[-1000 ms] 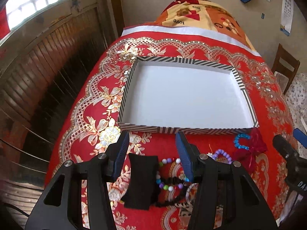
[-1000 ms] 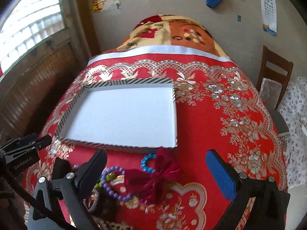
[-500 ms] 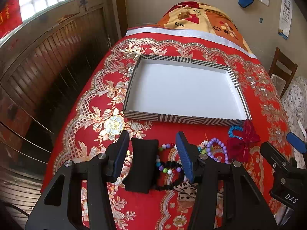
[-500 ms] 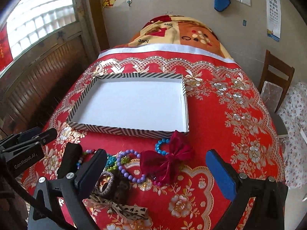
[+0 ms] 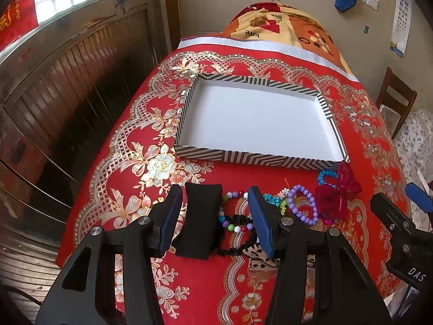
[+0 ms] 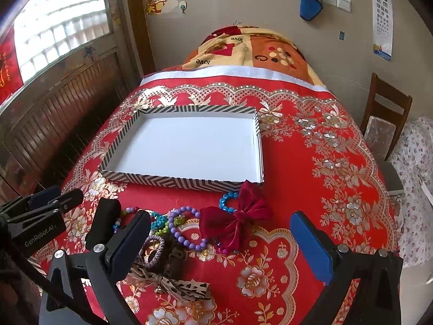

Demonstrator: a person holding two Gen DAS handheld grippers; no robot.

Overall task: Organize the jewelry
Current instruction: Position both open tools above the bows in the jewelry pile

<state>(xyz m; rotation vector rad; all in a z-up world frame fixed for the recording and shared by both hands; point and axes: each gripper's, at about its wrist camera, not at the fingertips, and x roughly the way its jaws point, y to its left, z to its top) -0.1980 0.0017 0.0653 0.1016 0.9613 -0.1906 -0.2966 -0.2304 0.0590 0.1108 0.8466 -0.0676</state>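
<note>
Leopard-print bow behind left fingers

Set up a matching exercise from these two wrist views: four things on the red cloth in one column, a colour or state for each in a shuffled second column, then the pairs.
Things:
1. striped tray
2. velvet bow
3. bead bracelet beside the bow
4. leopard-print bow

Descriptions:
A. dark red
B. purple
C. nothing inside
D. nearest the camera

Pairs: 1-C, 2-A, 3-B, 4-D

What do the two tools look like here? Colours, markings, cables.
Both are black angular frames with silver pivot bolts and blue finger pads. The left tool reads "GenRobot.AI" on its side in the right wrist view; the right tool shows "DAS" in the left wrist view. A dark cable runs by the left one.
</note>
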